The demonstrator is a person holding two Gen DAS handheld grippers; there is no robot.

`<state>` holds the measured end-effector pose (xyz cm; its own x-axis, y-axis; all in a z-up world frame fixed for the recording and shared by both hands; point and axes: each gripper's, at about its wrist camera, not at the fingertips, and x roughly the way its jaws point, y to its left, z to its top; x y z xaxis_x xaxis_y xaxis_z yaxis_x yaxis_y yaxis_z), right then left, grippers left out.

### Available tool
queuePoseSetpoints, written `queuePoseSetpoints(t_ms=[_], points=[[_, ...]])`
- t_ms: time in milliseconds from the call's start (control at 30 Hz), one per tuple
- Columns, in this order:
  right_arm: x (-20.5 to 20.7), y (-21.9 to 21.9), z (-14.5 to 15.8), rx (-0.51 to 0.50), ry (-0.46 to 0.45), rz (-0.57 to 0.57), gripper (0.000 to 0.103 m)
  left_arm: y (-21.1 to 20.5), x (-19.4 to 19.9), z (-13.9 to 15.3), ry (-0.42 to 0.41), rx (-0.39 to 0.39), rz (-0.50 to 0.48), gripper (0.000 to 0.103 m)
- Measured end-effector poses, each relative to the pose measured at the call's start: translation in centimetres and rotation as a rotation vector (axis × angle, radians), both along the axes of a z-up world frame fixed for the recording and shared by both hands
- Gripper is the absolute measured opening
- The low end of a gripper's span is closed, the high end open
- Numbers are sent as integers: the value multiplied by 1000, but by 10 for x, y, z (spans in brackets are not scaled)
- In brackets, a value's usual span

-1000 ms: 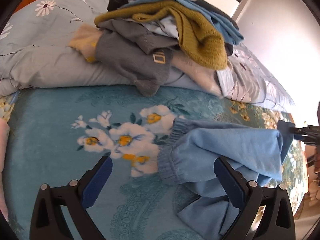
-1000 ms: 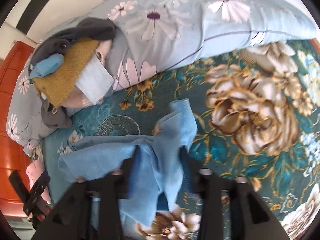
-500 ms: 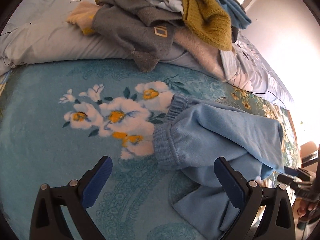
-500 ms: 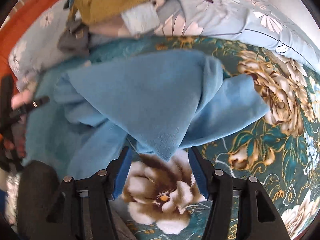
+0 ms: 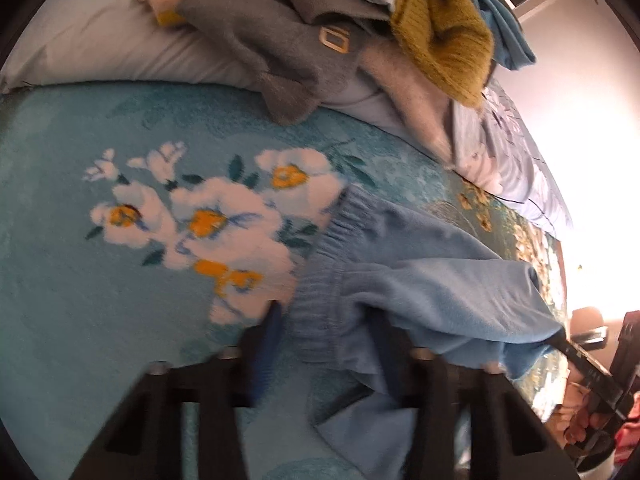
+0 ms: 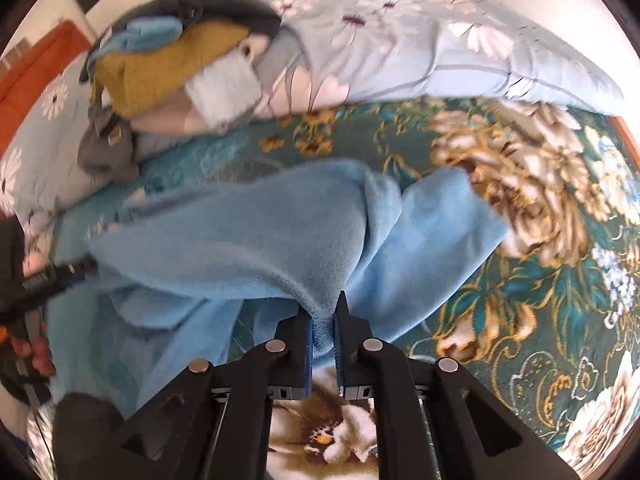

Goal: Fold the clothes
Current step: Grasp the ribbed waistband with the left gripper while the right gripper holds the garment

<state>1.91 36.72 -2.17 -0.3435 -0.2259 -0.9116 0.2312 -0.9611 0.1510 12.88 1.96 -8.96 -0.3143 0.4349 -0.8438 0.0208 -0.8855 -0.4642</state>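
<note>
— The left gripper [image 5: 324, 344] is smearing into blur; I can't tell whether its pads are pressing the light blue trousers [image 5: 420, 292].

— And the pile of clothes [image 5: 360, 20] is getting cut off at the top edge.

— The hand [image 6: 32, 344] at the rim is perhaps gripping something, mostly hidden.

Light-blue trousers [image 6: 248, 240], seemingly teal floral bedspread [image 6: 560, 300]

A home bedroom: floral bedspread [image 6: 520, 184], pillows [image 6: 400, 52], heaped clothes [image 5: 360, 20].
</note>
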Motion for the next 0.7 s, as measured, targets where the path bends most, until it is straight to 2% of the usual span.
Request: queuePoseSetpoints(t_ms=[100, 200, 367, 500, 567, 633, 700], points=[[-1, 2, 26, -10, 55, -13, 6, 7, 7, 12, 26, 14, -15, 25], [0, 4, 56, -3, 121, -5, 6, 8, 14, 41, 106, 3, -14, 24], [11, 4, 126, 41, 295, 31, 6, -3, 28, 124, 306, -12, 0, 24], [27, 1, 185, 36, 438, 48, 4, -19, 46, 202, 480, -39, 9, 24], [39, 1, 213, 21, 497, 65, 4, -29, 59, 228, 535, -37, 15, 24], [49, -2, 223, 18, 521, 88, 4, -38, 74, 244, 568, -63, 22, 24], [55, -8, 217, 25, 506, 115, 4, -52, 84, 245, 564, -100, 47, 24]])
